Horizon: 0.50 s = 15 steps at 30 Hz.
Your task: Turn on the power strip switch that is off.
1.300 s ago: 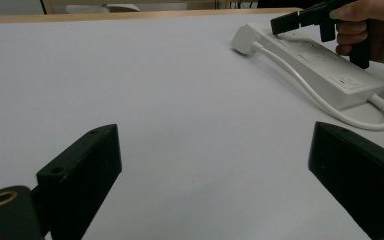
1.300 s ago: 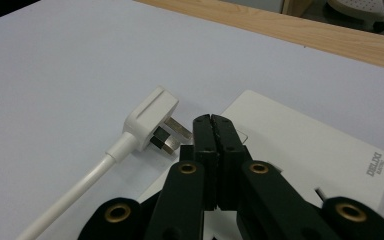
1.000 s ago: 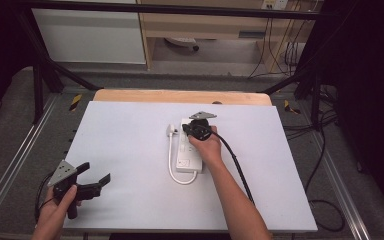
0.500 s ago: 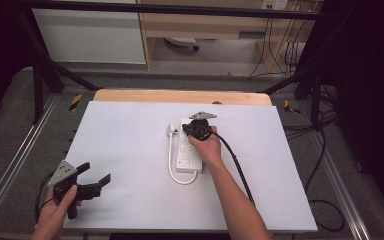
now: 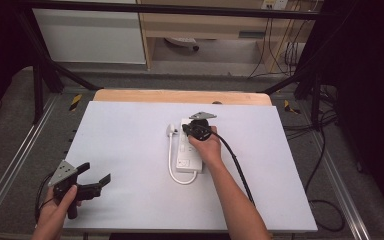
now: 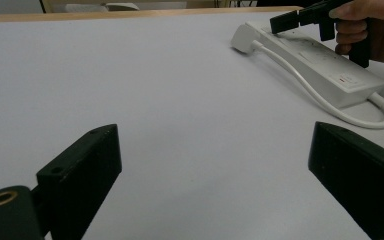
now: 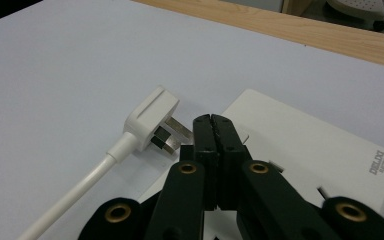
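A white power strip (image 5: 189,150) lies near the middle of the white bench (image 5: 130,150), its cord (image 5: 172,162) looping out from the near end and running up its left side to a white plug (image 5: 170,130) lying on the bench just beside the strip's far end. The right tongs (image 5: 187,131) hover over that far end, pressed together on nothing, tips just beside the plug's metal pins (image 7: 172,132). The left tongs (image 5: 94,175), spread wide, are held at the bench's near left corner, well apart from the strip.
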{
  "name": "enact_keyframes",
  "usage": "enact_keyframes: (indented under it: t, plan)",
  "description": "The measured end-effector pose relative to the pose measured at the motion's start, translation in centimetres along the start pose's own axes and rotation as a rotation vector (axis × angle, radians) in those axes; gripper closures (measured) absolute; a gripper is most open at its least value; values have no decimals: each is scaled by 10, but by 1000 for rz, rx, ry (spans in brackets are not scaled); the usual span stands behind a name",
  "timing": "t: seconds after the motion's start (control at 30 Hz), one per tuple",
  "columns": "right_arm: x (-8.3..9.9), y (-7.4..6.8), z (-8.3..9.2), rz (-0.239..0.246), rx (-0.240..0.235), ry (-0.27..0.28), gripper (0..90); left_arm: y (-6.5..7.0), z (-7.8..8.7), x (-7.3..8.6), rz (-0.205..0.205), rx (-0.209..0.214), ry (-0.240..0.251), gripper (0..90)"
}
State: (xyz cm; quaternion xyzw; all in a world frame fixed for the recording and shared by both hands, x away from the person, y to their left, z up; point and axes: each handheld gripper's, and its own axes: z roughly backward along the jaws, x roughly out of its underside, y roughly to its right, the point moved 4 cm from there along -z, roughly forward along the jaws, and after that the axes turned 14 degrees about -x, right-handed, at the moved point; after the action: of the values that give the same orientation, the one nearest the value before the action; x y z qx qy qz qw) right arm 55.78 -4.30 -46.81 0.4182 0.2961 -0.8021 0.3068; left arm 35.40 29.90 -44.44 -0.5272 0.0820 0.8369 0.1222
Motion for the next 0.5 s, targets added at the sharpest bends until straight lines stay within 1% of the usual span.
enact_keyframes:
  t: [0.03, 0.1, 0.5]
  plan:
    - [1, 0, -1, 3, -3, -10, 900, 0, 0, 0, 0, 0, 0, 69]
    - [1, 0, 0, 6, -4, -12, 900, 0, 0, 0, 0, 0, 1, 69]
    - [1, 0, 0, -3, -7, -9, 900, 0, 0, 0, 1, 0, 1, 69]
